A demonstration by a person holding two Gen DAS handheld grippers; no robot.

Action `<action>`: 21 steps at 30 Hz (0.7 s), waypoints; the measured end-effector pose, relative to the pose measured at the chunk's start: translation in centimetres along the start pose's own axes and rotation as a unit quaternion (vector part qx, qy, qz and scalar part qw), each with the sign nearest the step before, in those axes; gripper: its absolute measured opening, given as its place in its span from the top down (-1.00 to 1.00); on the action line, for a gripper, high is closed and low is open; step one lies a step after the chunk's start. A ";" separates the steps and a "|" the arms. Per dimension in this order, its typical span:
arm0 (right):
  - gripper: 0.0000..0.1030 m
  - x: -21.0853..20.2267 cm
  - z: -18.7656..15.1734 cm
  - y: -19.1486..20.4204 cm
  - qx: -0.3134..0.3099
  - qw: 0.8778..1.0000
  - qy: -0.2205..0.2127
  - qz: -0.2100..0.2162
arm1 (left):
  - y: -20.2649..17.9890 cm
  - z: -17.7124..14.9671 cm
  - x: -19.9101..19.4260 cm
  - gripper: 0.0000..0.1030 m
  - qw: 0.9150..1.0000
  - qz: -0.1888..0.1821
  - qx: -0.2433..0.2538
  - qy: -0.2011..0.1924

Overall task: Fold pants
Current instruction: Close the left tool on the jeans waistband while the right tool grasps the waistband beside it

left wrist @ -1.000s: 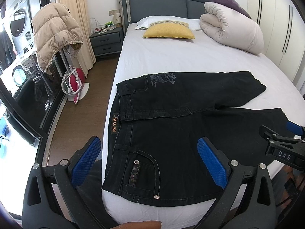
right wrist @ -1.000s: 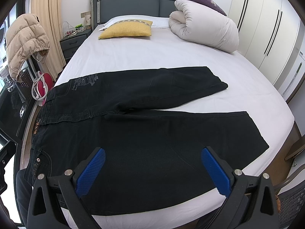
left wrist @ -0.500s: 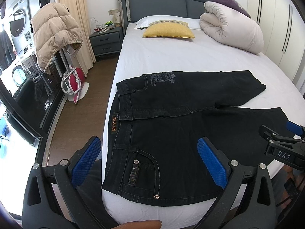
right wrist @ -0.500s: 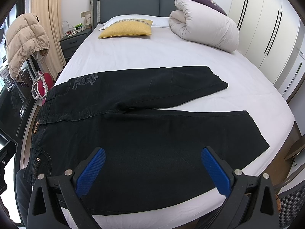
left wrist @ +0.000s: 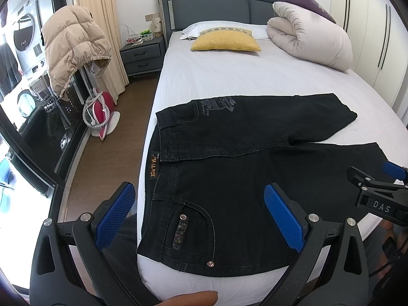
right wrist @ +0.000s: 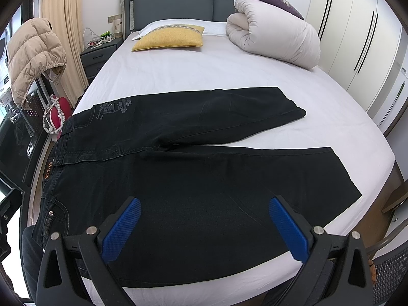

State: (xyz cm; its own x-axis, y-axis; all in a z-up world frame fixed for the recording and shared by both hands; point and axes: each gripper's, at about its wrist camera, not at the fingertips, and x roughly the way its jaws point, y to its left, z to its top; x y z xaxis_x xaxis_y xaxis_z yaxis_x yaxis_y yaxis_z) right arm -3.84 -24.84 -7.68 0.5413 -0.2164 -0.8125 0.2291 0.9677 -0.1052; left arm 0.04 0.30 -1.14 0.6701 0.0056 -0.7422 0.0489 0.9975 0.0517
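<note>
Nothing folded yet — pants (right wrist: 178, 178) spread flat on bed (right wrist: 229, 76), legs splayed; left gripper (left wrist: 199, 216) and right gripper (right wrist: 204, 227) jaws apart, empty — all folds remaining

Left gripper (left wrist: 197, 202): black plastic frame, two fingers faced with blue knurled pads (left wrist: 284, 218), silver screws at the pivots; right gripper (right wrist: 204, 219) alike, its side marked "DAS" in grey; person's trousers (left wrist: 119, 250) dark

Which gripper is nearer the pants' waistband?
Left. The left gripper hovers open over the waistband end; the right gripper hovers open farther along the near leg.
</note>
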 end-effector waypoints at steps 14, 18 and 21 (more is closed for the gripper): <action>-1.00 1.6 0.4 -0.1 0.001 0.999 -0.009 0.034 | 1.0 0.9 2.2 -1.00 0.999 -0.044 0.005 -0.013; -1.00 1.8 1.4 -1.0 -0.001 0.997 -0.031 0.076 | 1.7 2.1 5.1 -1.00 0.998 -0.062 0.012 -0.006; -1.00 2.4 2.8 -1.8 -0.005 0.993 -0.047 0.105 | 2.4 2.9 6.6 -1.00 0.998 -0.050 0.000 -0.037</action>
State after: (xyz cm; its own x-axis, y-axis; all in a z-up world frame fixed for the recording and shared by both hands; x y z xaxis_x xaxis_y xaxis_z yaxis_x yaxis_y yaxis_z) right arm -0.72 -27.42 -7.81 0.6491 -0.0198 -0.7605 0.0956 0.9939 0.0557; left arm 6.72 2.55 -3.99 0.7145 -0.0996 -0.6925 0.1185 0.9927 -0.0206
